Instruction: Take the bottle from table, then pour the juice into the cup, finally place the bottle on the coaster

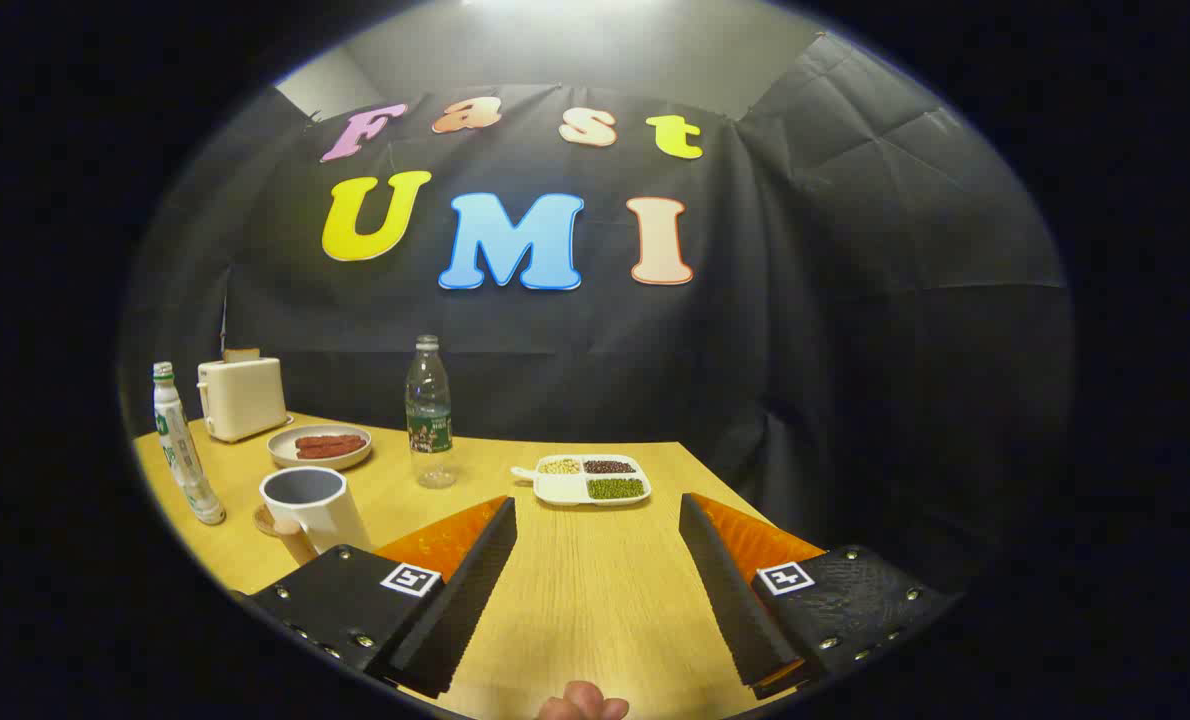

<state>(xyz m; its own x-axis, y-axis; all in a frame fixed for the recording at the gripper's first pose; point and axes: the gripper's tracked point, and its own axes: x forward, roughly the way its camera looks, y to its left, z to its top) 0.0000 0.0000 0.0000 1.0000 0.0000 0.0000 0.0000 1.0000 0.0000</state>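
Observation:
My gripper [595,508] is open above the wooden table [595,600], with nothing but bare tabletop between its fingers. A clear plastic bottle [429,415] with a green label and a pale cap stands upright beyond the left finger. Further left, near the table's edge, stands a white bottle [185,455] with green print. A white cup [313,503] with a dark inside sits just ahead of the left finger. A round wooden coaster [266,520] peeks out at the cup's base; I cannot tell whether the cup rests on it.
A white toaster [242,396] stands at the back left, a plate of red sausages [319,447] in front of it. A white divided dish of beans [587,480] lies just beyond the fingers. A person's fingertip [583,708] shows behind the gripper. The table's far right edge runs close.

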